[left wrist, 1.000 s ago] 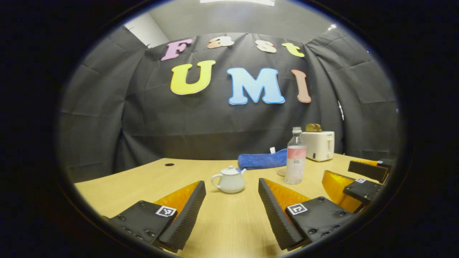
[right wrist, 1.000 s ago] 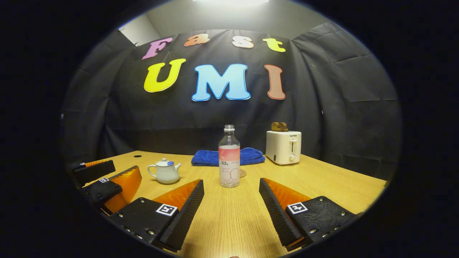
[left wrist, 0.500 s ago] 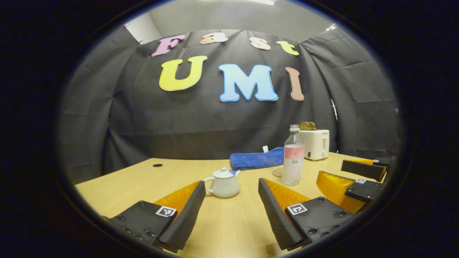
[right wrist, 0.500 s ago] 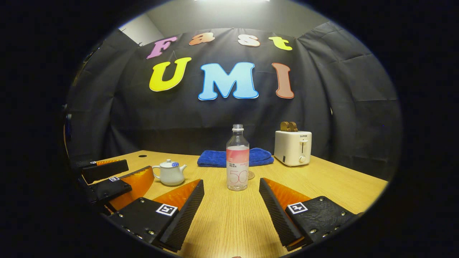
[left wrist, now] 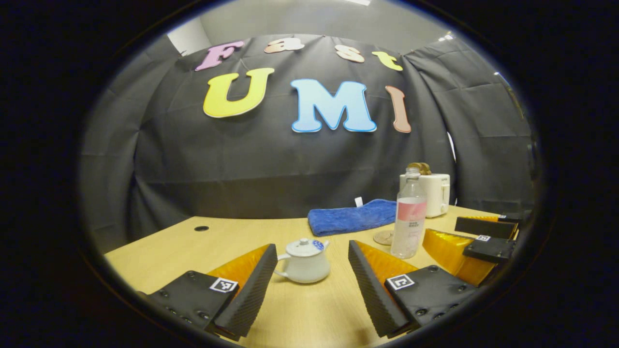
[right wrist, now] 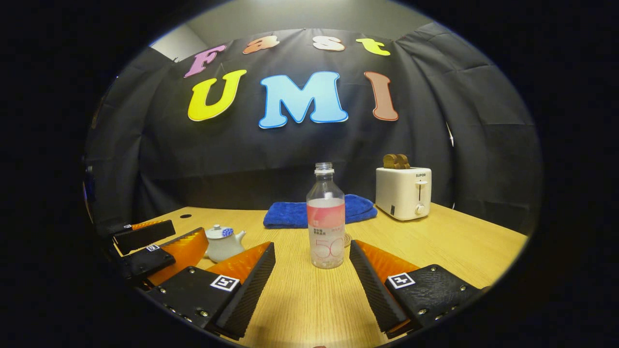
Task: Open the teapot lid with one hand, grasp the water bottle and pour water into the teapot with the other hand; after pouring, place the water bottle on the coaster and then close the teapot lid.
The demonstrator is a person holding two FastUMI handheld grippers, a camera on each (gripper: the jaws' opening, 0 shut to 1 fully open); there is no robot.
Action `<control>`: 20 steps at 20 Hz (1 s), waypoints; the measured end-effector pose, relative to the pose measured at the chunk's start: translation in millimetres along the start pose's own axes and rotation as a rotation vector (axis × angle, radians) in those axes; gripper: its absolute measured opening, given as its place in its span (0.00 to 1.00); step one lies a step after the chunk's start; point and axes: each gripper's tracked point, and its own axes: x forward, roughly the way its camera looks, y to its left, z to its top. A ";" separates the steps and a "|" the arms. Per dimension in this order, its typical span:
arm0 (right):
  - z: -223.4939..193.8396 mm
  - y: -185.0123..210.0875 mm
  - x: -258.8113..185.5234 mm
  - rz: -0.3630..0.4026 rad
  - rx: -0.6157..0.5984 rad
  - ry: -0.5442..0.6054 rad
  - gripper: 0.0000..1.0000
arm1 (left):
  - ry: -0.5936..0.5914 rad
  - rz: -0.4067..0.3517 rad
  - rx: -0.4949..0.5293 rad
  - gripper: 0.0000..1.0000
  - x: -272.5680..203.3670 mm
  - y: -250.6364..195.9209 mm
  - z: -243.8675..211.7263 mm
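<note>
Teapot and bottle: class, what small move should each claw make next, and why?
Probably ease both forward. The left claw is open, with the lidded teapot just ahead of its fingers; the right claw is open, facing the upright water bottle. Neither touches yet.

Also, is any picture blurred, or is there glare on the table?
Left gripper view: sharp, evenly lit; the fisheye bends the table edge. Right gripper view: also sharp; a bright glare patch lies on the table just before the water bottle.

One teapot [left wrist: 304, 261], one water bottle [right wrist: 327, 217], one coaster [left wrist: 383, 237], one towel [right wrist: 295, 212], one toaster [right wrist: 404, 192], two tools.
</note>
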 end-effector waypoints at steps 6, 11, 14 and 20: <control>20.3 -9.1 34.8 -0.065 -0.049 -0.003 0.96 | 0.000 -0.035 -0.027 0.99 44.8 12.0 11.3; 22.6 -18.0 62.4 -0.098 -0.001 0.012 0.96 | -0.015 -0.056 -0.042 0.99 75.8 10.1 17.3; 17.2 -24.4 76.1 -0.115 0.002 0.016 0.96 | 0.000 -0.063 -0.062 0.99 84.1 10.8 3.8; -1.0 -27.4 93.8 -0.114 0.018 0.047 0.96 | 0.044 -0.078 -0.034 0.98 93.0 12.5 -11.7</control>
